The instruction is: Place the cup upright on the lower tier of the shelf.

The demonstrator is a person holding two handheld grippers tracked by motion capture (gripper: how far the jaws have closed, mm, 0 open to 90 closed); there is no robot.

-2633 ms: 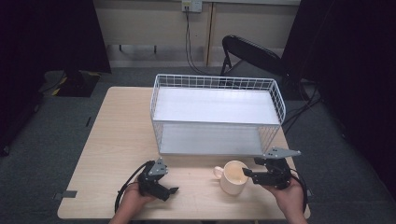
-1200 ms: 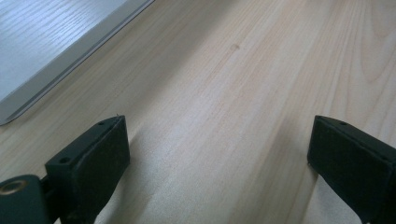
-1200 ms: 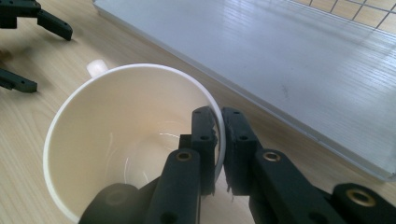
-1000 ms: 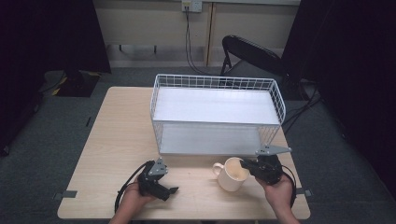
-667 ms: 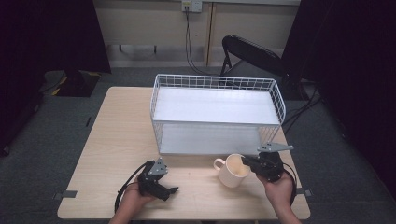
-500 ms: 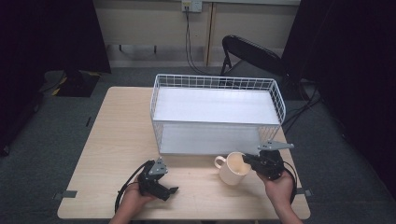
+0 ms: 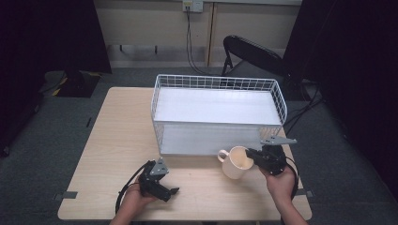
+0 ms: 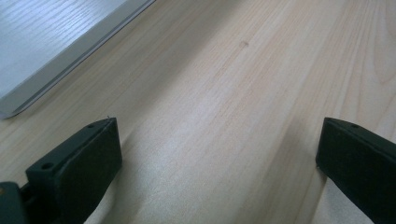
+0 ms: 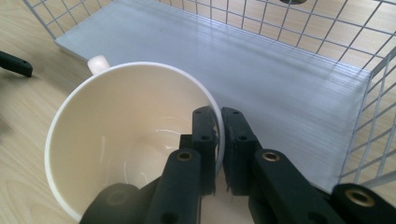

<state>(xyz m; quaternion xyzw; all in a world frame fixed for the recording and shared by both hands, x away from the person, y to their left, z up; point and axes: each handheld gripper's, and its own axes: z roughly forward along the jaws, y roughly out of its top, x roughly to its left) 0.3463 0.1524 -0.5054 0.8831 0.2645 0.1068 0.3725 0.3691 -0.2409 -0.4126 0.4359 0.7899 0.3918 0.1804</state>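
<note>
While right tool pinches cream mug rim, wire basket just behind — left tool gaping, apart.

lab/studio | black curtains | folding chair | wall socket
</note>
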